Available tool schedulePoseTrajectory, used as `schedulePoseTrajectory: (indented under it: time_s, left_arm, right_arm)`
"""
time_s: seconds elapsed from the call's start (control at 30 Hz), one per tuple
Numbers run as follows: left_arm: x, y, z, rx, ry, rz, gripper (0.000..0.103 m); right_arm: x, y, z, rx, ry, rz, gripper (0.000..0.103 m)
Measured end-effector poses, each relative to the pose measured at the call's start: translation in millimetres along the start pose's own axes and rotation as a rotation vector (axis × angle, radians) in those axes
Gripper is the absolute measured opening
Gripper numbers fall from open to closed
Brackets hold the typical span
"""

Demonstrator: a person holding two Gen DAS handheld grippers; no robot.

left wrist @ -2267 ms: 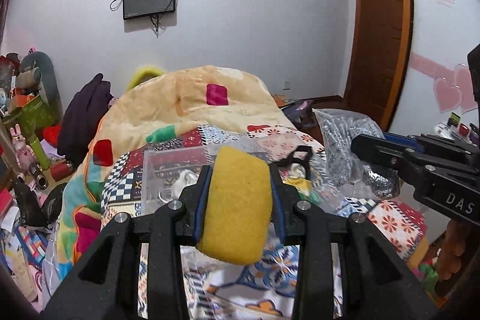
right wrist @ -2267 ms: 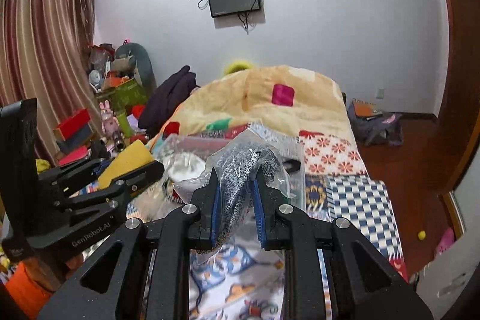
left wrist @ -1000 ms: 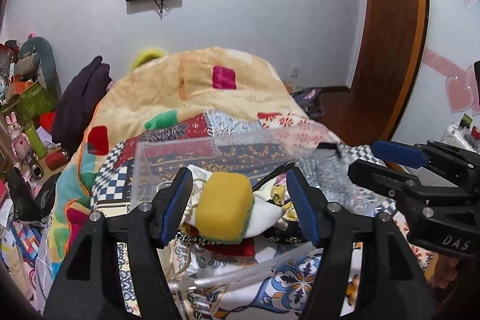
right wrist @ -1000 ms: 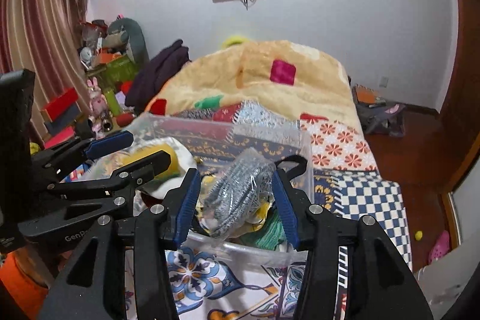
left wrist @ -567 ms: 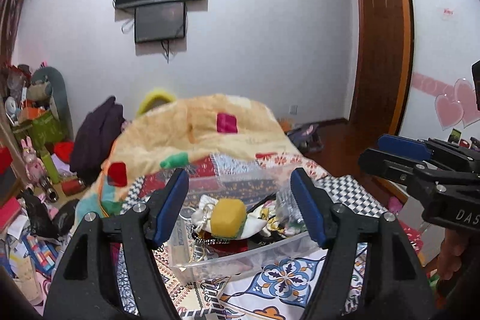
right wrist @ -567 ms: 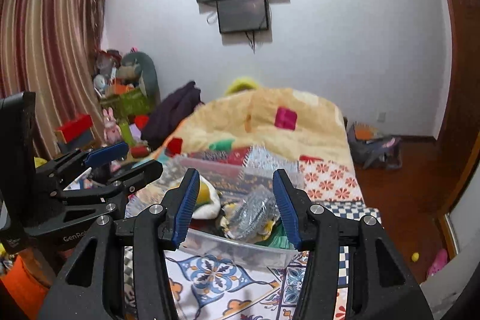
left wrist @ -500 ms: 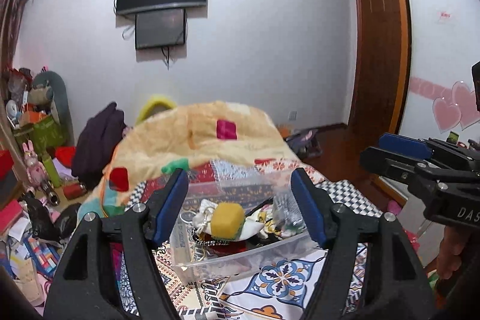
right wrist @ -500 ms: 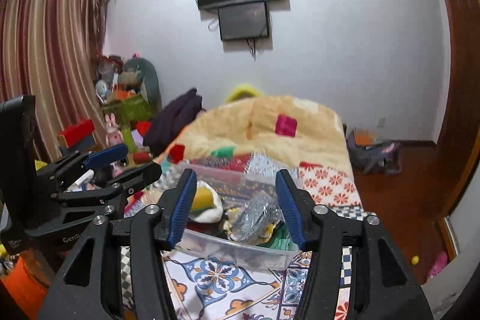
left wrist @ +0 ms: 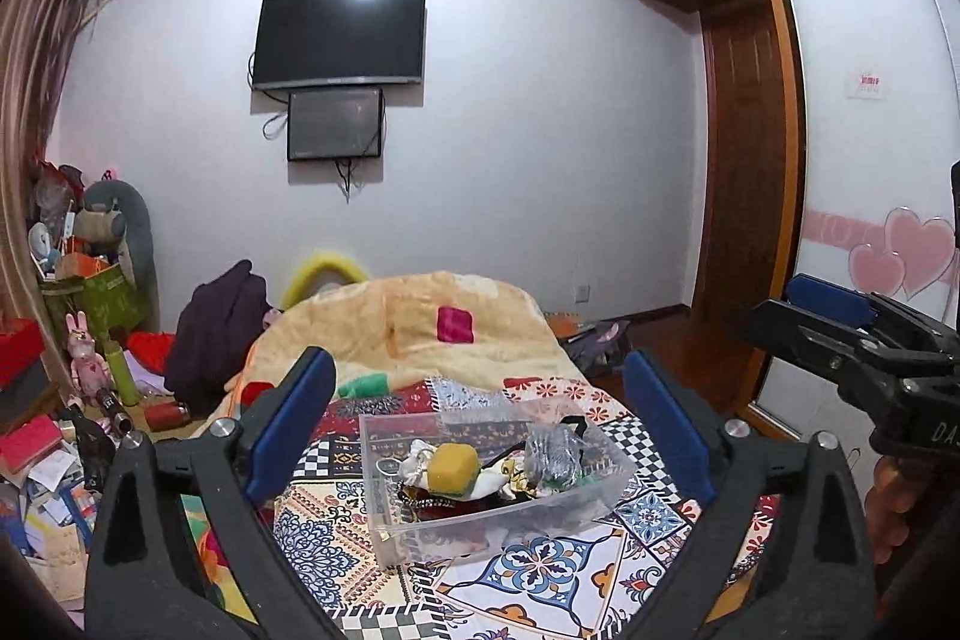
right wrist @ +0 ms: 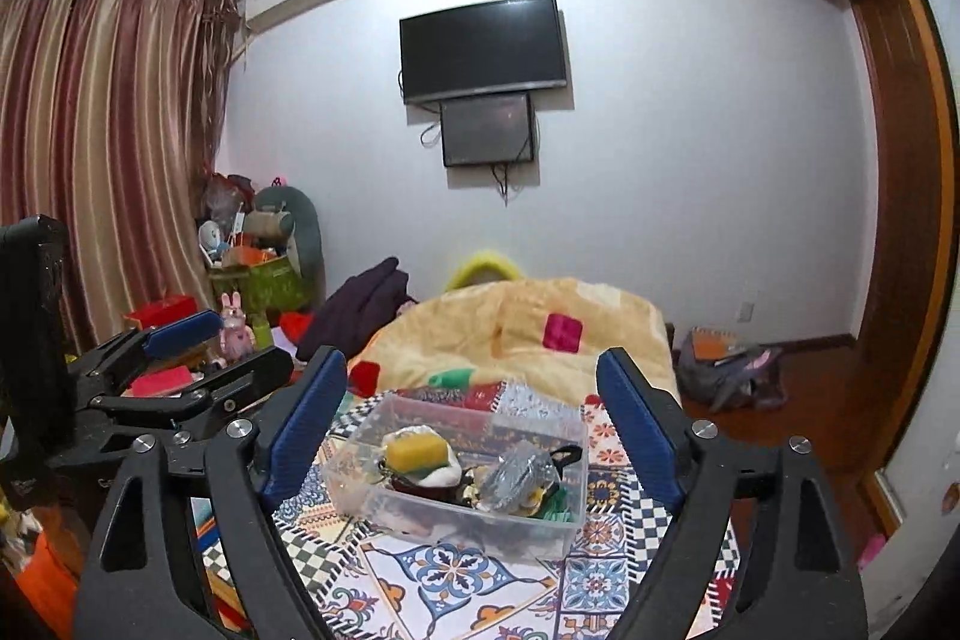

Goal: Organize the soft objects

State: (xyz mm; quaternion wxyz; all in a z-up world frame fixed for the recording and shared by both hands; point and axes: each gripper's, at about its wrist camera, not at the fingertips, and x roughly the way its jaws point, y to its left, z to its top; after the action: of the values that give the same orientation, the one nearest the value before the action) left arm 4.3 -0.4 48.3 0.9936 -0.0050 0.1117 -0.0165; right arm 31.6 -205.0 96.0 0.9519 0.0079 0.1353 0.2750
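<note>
left hand-held gripper (left wrist: 477, 424): jaws spread wide, nothing between the blue pads, held up above the bed. In the right wrist view it shows at the far left, equally spread.
right hand-held gripper (right wrist: 471, 415): same deal, wide and holding nothing, hanging above the bed. From the left wrist view it pokes in at the right edge, also gaping.
clear plastic bin (left wrist: 384, 514): sits on the bed straight ahead of and below both grippers, framed right between each pair of fingers; also seen at (right wrist: 360, 496) in the right view. Neither gripper touches it.
yellow sponge (left wrist: 455, 467): inside the bin, toward its left half, resting on a white cloth (left wrist: 489, 484). Green scrub layer shows along its lower edge. Right view has it at (right wrist: 417, 451), on the side nearer the left gripper.
crinkly silver-grey plastic bag (left wrist: 555, 451): inside the bin too, on the right half, just beside the sponge pile. In the right view it's at (right wrist: 516, 475), about centred between the right gripper's fingers.
other bin stuff: black strap loop (right wrist: 567, 454) by the bag and something green (right wrist: 555, 505) at the near right corner, hard to tell what.
patterned quilt (left wrist: 540, 574): colourful tile-print cover under the bin, directly below the grippers.
yellow blanket (left wrist: 414, 334): bunched up on the bed beyond the bin, with a pink patch.
background: TV (left wrist: 339, 39) on the wall ahead, dark clothes pile (left wrist: 219, 334) ahead-left.
</note>
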Motion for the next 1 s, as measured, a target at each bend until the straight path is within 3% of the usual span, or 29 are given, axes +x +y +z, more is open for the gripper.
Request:
schedulePoseTrajectory:
  time_s: [0.17, 1.0]
  left_arm:
    - [-10, -1, 3, -0.001, -0.011, -0.005, 0.101]
    - [-20, -4, 3, -0.008, -0.007, -0.031, 0.102]
  right_arm:
    - [-8, 3, 2, -0.004, -0.03, -0.002, 0.091]
    - [-18, 7, -2, -0.012, -0.044, 0.003, 0.095]
